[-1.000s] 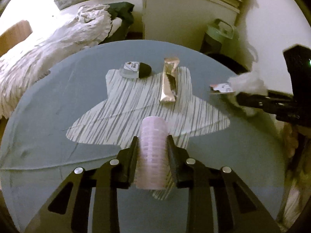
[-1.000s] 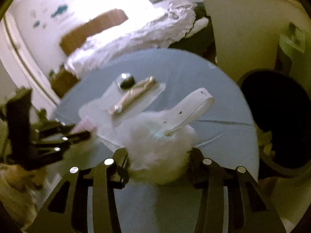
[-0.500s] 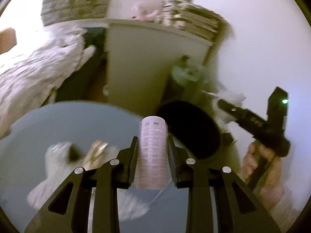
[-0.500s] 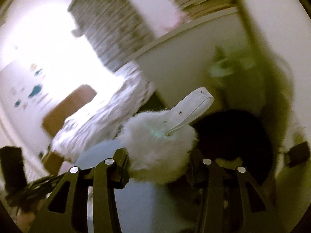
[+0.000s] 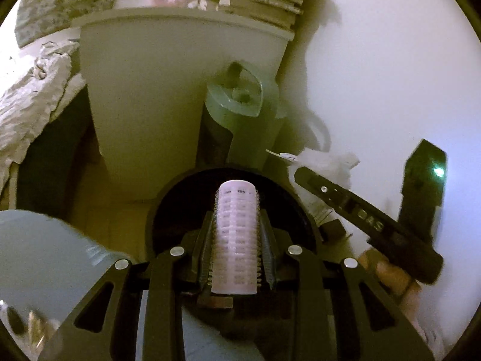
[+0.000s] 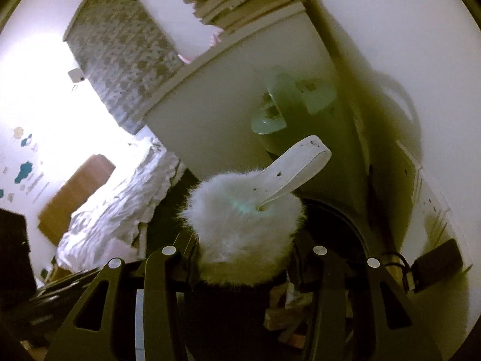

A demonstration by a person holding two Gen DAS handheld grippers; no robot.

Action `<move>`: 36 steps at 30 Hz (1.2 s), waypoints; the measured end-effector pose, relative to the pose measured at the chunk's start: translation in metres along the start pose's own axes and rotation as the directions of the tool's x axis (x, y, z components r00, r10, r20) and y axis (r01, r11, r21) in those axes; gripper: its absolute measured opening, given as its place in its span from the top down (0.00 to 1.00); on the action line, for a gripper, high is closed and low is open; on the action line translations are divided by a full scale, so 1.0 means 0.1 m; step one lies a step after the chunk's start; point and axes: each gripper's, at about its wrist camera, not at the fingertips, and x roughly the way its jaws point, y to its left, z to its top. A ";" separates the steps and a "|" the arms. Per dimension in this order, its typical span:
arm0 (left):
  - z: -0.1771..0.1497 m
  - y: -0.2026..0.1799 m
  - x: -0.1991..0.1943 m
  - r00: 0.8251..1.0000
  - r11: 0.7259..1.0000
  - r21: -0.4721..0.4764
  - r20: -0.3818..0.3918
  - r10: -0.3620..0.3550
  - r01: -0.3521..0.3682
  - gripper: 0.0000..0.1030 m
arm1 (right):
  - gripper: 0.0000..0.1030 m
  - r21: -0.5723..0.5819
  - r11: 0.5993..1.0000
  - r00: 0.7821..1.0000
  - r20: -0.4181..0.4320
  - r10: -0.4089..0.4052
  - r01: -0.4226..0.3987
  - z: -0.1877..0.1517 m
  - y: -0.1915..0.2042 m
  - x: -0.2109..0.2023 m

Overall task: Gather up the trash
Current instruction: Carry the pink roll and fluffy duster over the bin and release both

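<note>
Here the left gripper (image 5: 236, 242) pinches a hair roller (image 5: 236, 237), the right gripper (image 6: 243, 251) a fluffy pompom (image 6: 240, 228), over the black bin (image 5: 168, 210).

The right gripper (image 6: 245, 240) clamps a white fluffy pom-pom (image 6: 243, 222) with a strap above a dark bin (image 6: 345, 219).

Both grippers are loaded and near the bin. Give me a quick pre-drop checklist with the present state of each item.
1. Left gripper holds the pink hair roller firmly: ok.
2. Roller is over the black bin opening: ok, dark opening lies behind and around it.
3. Right gripper holds the white fluffy pom-pom: ok.
4. Pom-pom is over the bin: ok by the right wrist view, though the left wrist view puts it near the rim.
5. Grippers are apart from each other: ok.
6. Room left in the bin: cannot tell.
</note>
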 end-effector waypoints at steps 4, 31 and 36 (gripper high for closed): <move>0.03 -0.04 0.21 1.000 1.000 0.016 -0.026 0.002 -0.001 0.72 | 0.57 -0.004 1.000 1.000 -0.008 -0.011 0.011 -0.05 -0.05 0.00; 0.04 -0.04 0.44 0.998 1.000 0.011 -0.065 0.011 -0.011 0.70 | 0.56 -0.011 1.000 0.999 -0.034 -0.024 0.024 -0.12 -0.04 0.06; 0.05 -0.04 0.46 0.997 1.000 0.014 -0.071 0.025 -0.024 0.68 | 0.48 -0.004 1.000 0.999 -0.027 -0.018 0.018 -0.13 -0.05 0.07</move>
